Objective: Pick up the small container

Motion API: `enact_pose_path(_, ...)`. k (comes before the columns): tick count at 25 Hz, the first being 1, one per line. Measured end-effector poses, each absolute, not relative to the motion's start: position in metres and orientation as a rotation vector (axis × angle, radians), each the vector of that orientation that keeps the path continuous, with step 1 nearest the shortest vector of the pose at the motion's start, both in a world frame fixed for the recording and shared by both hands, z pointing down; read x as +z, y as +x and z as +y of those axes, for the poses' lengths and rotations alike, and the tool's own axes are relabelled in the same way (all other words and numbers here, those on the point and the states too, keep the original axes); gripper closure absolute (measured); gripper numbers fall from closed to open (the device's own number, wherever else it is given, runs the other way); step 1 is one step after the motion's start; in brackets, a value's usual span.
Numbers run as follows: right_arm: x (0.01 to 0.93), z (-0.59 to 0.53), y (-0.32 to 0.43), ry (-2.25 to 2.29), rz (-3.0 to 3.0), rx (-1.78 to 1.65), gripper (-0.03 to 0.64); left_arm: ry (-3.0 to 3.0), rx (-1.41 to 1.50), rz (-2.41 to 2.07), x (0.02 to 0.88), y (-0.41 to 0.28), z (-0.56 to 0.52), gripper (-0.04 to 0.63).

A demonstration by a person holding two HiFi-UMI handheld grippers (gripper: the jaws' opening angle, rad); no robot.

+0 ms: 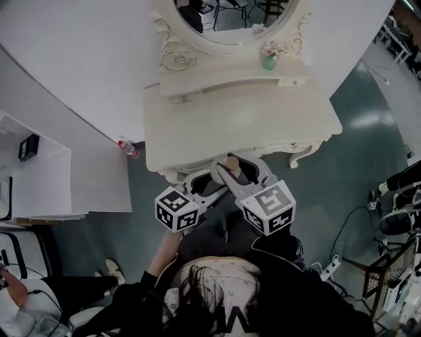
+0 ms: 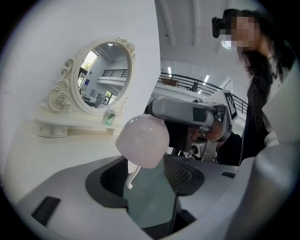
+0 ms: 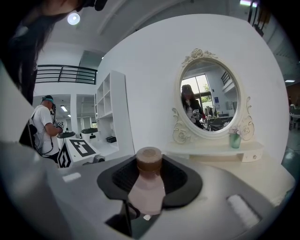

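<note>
- The vanity table meets the grippers edge-on at twelve o'clock; open floor lies toward three.
- Left gripper and right gripper both clamp the small container.

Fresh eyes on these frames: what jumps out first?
Both claws, left claw and right claw, close on one small container, pale pink with a brown cap, held at the front edge of the white dressing table. At the back of the table stands an ornate oval mirror, with a small green vase of flowers on the shelf beside it.
</note>
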State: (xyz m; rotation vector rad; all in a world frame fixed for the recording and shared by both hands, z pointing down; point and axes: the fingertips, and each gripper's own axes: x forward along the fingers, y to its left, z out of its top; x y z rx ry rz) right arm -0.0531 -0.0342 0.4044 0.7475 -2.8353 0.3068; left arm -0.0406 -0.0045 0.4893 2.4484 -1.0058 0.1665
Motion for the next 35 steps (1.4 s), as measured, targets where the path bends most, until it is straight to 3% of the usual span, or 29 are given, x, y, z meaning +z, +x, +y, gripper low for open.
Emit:
enact_pose_path(14,0.416,0.064,-0.107,0.856,-2.770,0.340,0.472,2.464,0.161,-0.891,0.500,-0.095,0.096,0.377)
enact_pose_path(35,0.426,0.118,-0.101,0.658,-2.745,0.284,0.473,2.364,0.104,-1.018,0.509,-0.081,0.147,0.376)
